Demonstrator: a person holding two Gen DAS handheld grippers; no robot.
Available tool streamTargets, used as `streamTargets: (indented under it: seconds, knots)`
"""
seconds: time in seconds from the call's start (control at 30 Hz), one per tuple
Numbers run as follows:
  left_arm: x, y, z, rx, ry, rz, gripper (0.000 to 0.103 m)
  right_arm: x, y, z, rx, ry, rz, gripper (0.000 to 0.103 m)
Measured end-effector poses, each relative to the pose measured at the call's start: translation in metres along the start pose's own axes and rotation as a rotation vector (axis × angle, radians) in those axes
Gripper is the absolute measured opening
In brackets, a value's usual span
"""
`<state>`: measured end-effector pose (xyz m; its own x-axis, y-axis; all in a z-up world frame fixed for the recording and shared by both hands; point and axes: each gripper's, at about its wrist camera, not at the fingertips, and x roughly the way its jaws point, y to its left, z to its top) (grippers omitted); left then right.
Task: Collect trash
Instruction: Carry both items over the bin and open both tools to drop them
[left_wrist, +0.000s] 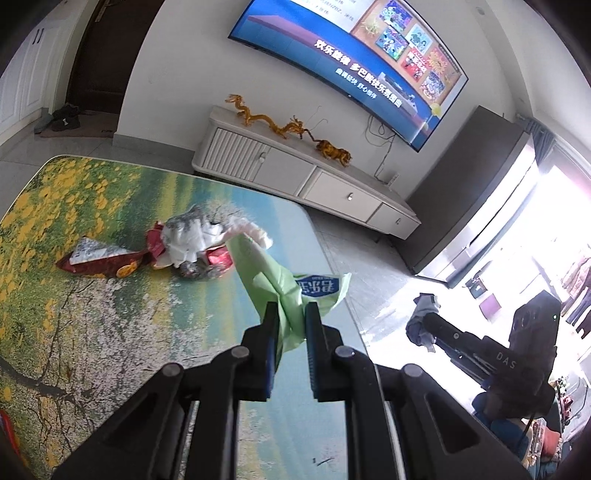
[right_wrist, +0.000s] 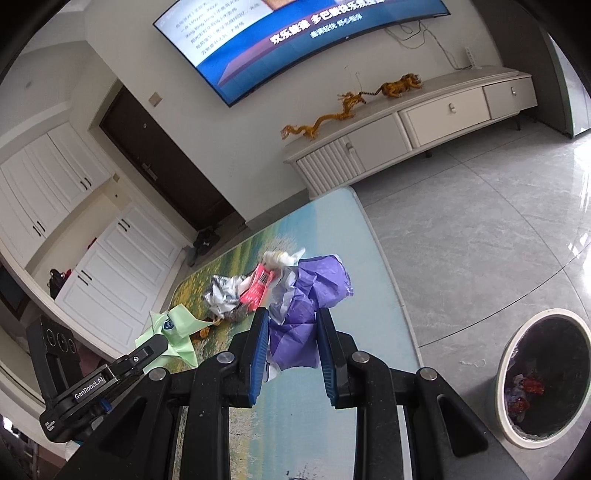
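Note:
My left gripper (left_wrist: 290, 312) is shut on a light green wrapper (left_wrist: 280, 280) with blue print, held above the table (left_wrist: 110, 314). It also shows in the right wrist view (right_wrist: 173, 332). My right gripper (right_wrist: 291, 317) is shut on a crumpled purple wrapper (right_wrist: 310, 299) and holds it over the table's right side; it shows off the table's right edge in the left wrist view (left_wrist: 423, 325). A pile of trash lies on the table: a dark red snack bag (left_wrist: 99, 260), white and silver wrappers (left_wrist: 188, 232), a pink packet (right_wrist: 258, 288).
A pale trash bin (right_wrist: 543, 376) with wrappers inside stands on the grey tile floor (right_wrist: 480, 240) right of the table. A white TV cabinet (left_wrist: 295, 173) with golden figurines stands beyond under a wall TV (left_wrist: 351, 55).

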<state>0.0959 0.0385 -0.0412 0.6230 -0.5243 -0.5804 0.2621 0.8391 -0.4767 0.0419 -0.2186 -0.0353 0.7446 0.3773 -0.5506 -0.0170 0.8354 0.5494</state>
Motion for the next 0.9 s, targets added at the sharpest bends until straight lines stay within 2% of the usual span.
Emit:
streamTargets:
  seconds: [0.43,0.7,0.9]
  knots:
    - [0.032,-0.075,0.005,0.115,0.054,-0.083,0.013,-0.058,-0.072,0.008,0.125,-0.13,-0.108,0.024]
    - [0.075,-0.139,-0.01,0.244,0.144,-0.13,0.013,-0.083,-0.128,0.001,0.229,-0.164,-0.204,0.024]
    - [0.121,-0.188,-0.035,0.345,0.239,-0.158,0.013,-0.087,-0.175,-0.011,0.323,-0.143,-0.273,0.024]
